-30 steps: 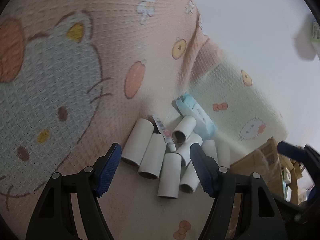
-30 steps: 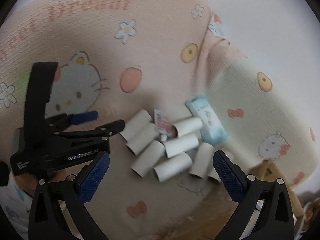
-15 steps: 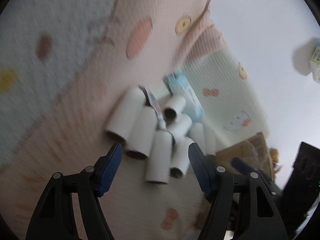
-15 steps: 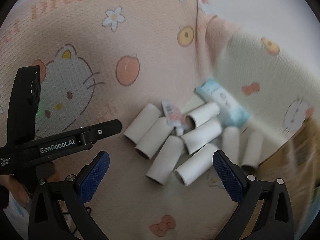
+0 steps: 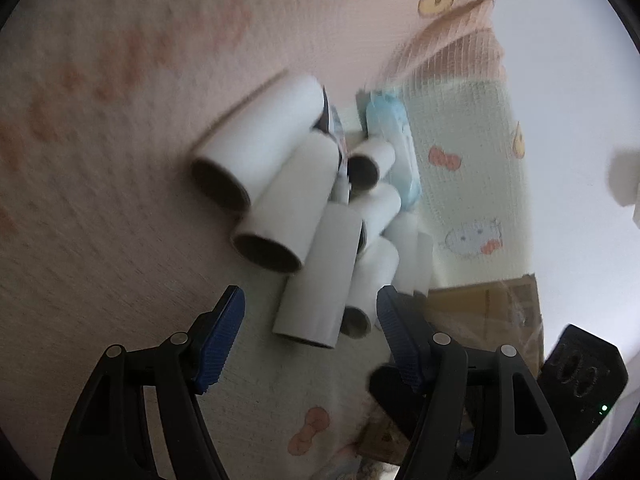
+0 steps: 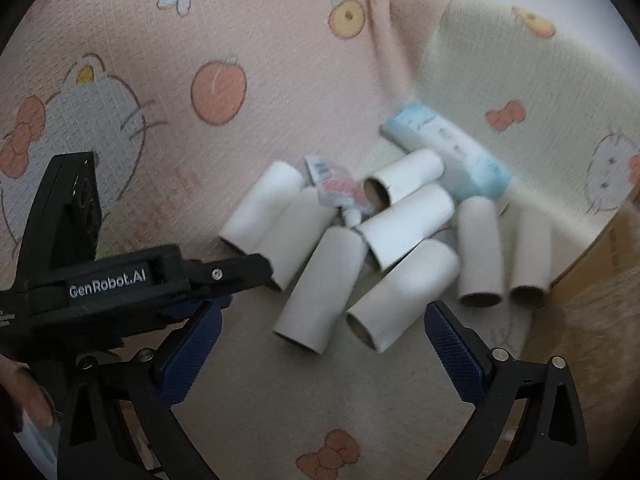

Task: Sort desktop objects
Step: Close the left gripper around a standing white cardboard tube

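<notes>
Both grippers are hovering over a heap of white cardboard tubes point(image 6: 360, 256) lying on a pink cartoon-print play mat point(image 6: 260, 40). Left gripper point(image 5: 310, 330) is standing open with nothing between its blue pads, the nearest tube point(image 5: 320, 276) lying just ahead of them, one open end facing the camera and its long axis running up and away. Right gripper point(image 6: 322, 354) is standing wide, its jaws closing slightly, empty, with two tubes just beyond the fingertips. In the right wrist view most tubes are lying on their sides, roughly parallel, long axes slanting from lower left to upper right; two at the right are pointing nearly straight up the picture. A small crumpled red-and-white sachet point(image 6: 336, 190) is resting among them, and a pale blue packet point(image 6: 448, 154) is lying at the far edge, slanting the other way. Motion blur is softening the left wrist view, and the packet's print is unreadable. A brown cardboard box point(image 5: 486, 300) is cut off at the side.
</notes>
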Tool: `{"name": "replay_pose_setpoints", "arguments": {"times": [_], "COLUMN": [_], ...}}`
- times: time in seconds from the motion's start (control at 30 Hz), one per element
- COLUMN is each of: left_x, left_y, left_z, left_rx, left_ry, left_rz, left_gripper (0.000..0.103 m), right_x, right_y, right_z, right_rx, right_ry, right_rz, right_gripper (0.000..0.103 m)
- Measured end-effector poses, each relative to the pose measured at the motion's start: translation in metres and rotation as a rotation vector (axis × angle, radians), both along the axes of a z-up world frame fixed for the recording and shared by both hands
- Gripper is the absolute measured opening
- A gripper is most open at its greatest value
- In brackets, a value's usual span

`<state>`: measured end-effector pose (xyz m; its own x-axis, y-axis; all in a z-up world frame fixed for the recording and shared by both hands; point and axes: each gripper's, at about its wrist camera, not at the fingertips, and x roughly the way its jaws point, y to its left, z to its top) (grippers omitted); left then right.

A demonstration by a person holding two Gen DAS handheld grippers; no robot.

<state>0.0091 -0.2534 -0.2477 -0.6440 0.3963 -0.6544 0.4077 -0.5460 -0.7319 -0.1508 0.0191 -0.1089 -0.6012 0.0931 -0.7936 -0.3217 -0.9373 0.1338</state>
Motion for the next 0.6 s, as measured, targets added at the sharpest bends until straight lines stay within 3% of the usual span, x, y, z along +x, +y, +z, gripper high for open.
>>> {"name": "replay_pose_setpoints", "arguments": {"times": [0.13,0.37,0.5,0.6], "left_x": [-0.008,-0.032,-0.037,-0.034], "left_y": [0.005,0.006,0.006,0.008], "left_z": [-0.002,-0.011,-0.018,-0.021], "left_rx": [-0.071,-0.090,-0.054,-0.031], "left_ry": [-0.018,-0.070,-0.090,-0.082], "left_rz": [-0.033,-0.088,-0.106,-0.119], "left_gripper": [0.072,0.065,0.051,0.049], "right_x": [0.000,0.005,0.007,0.008], "right_y": [0.008,0.017,0.021,0.022], "right_z": [-0.016,-0.025,-0.026,-0.028], "right_rx": [-0.092,-0.114,-0.139,-0.154], "right_ry": [-0.042,-0.061,-0.039,-0.053], "right_rz": [-0.014,-0.059,-0.073,-0.074], "right_gripper": [0.088,0.083,0.083,0.083]}}
